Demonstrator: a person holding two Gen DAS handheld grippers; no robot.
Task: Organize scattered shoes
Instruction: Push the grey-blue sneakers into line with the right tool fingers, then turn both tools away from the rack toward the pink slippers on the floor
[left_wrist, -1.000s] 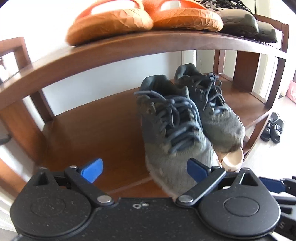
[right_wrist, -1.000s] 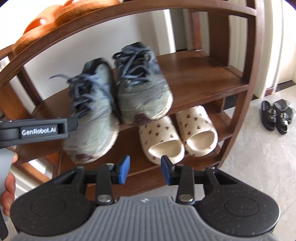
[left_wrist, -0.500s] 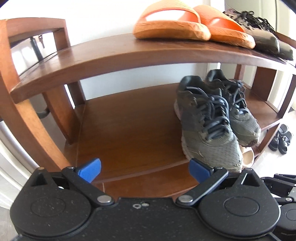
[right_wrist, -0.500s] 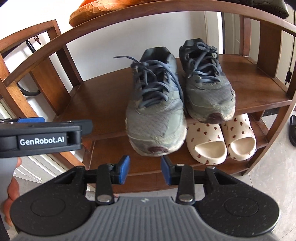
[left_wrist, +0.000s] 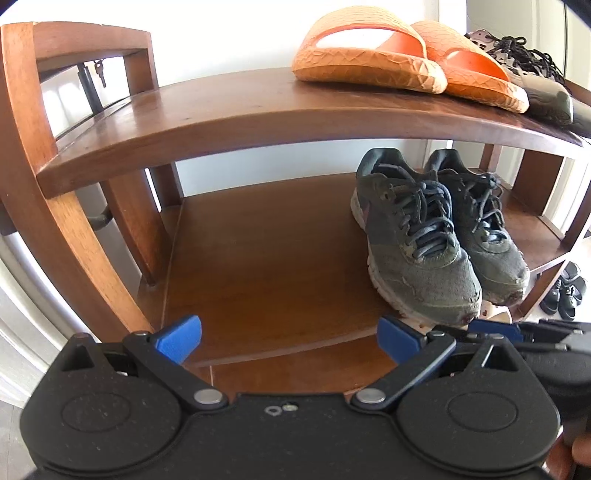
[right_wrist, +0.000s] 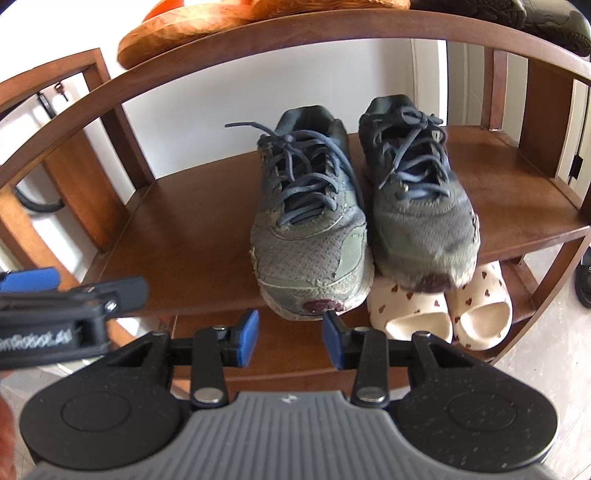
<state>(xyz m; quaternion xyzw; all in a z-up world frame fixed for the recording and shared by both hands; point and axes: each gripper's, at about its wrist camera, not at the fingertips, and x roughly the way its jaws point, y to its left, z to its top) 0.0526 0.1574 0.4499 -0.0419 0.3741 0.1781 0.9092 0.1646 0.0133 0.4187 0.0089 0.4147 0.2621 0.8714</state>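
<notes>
Worn grey mesh-cloth sneakers (right_wrist: 365, 206) with frayed toes on a polished brown wood rack (right_wrist: 184, 236), beneath textured matt orange foam slides (left_wrist: 406, 62); matt black plastic grippers.

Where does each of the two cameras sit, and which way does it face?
Left wrist: on the left gripper, jaws wide open, facing down at the brown wooden shoe rack; orange slides on top.
Right wrist: on the right gripper, jaws apart and empty, facing the grey laced sneakers; cream heart-print slides below.
Shared: the rack, the sneakers, and each shows the other gripper at its edge.
</notes>
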